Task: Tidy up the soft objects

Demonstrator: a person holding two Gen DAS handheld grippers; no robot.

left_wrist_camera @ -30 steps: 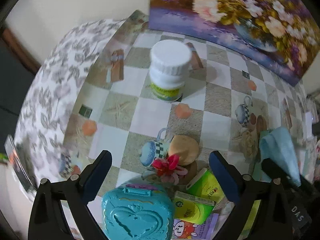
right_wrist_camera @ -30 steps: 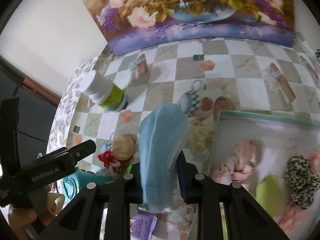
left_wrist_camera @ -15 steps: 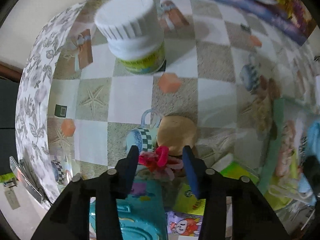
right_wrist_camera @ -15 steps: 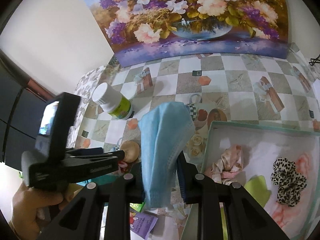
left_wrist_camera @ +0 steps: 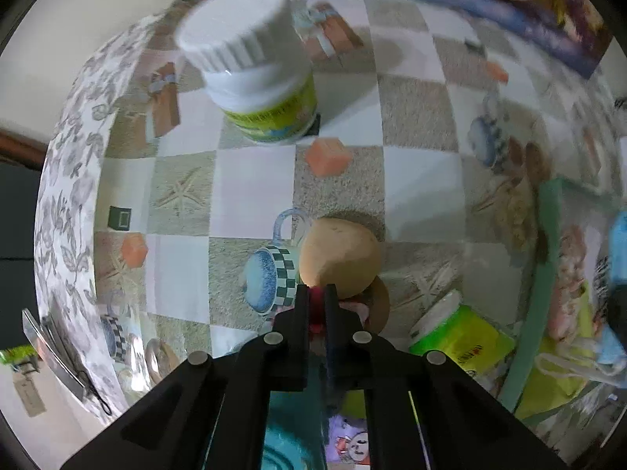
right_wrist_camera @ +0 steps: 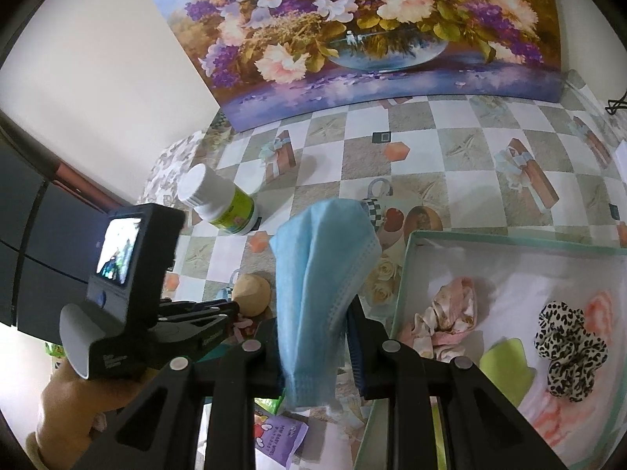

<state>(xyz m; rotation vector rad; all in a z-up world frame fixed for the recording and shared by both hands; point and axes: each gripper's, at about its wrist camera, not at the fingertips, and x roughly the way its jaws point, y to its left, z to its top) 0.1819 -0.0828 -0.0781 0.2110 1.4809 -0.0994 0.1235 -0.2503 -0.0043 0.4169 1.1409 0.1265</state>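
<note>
Grip confirmed: left tool (left_wrist_camera: 316, 305) is pinched nearly closed on a red-pink hair tie (left_wrist_camera: 316, 300) beside the tan puff (left_wrist_camera: 339, 256) on the counter (left_wrist_camera: 254, 192). Right tool (right_wrist_camera: 313, 337) is clamped narrowly on a blue face mask (right_wrist_camera: 321, 274), held beside the box (right_wrist_camera: 399, 274), presumably awaiting deposit.

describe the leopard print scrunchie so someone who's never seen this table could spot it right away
Find the shallow pale green box on the checked tablecloth, below the flower painting. The leopard print scrunchie lies inside on white lining, the only black-spotted thing beside a plain pink scrunchie.
</note>
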